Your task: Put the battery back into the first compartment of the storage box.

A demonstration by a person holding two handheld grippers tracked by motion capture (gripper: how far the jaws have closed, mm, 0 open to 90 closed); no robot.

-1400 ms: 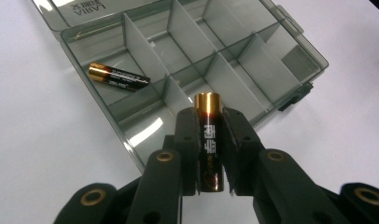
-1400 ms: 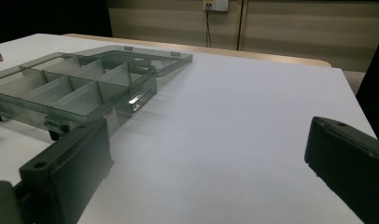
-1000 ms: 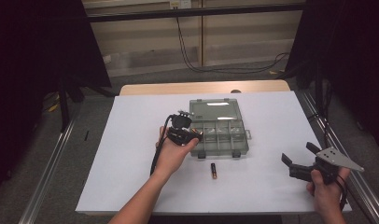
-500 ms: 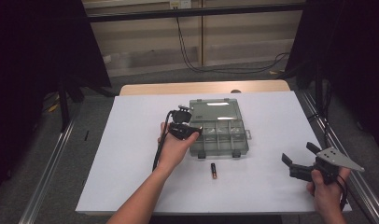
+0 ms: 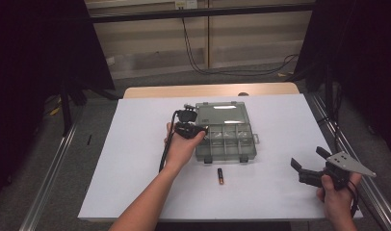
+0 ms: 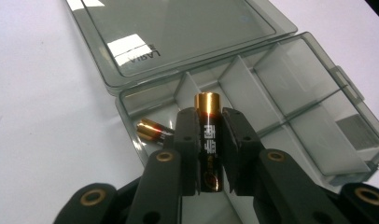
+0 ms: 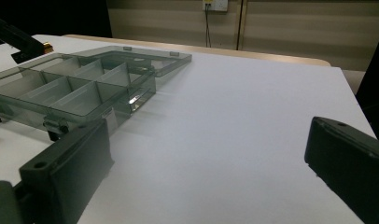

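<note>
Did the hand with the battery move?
Yes. The left gripper with its battery slid rightward, closer to the organizer box, which stayed put.

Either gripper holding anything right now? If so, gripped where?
Left gripper holds a battery, clamped across its middle, gold end sticking out over the open organizer box. Right gripper is open and holds nothing.

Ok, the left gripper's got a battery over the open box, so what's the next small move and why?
Probably lower the left gripper and release its battery into the corner compartment of the organizer box. It is clamped upright above that cell, where another battery already lies, so sorting there looks intended.
</note>
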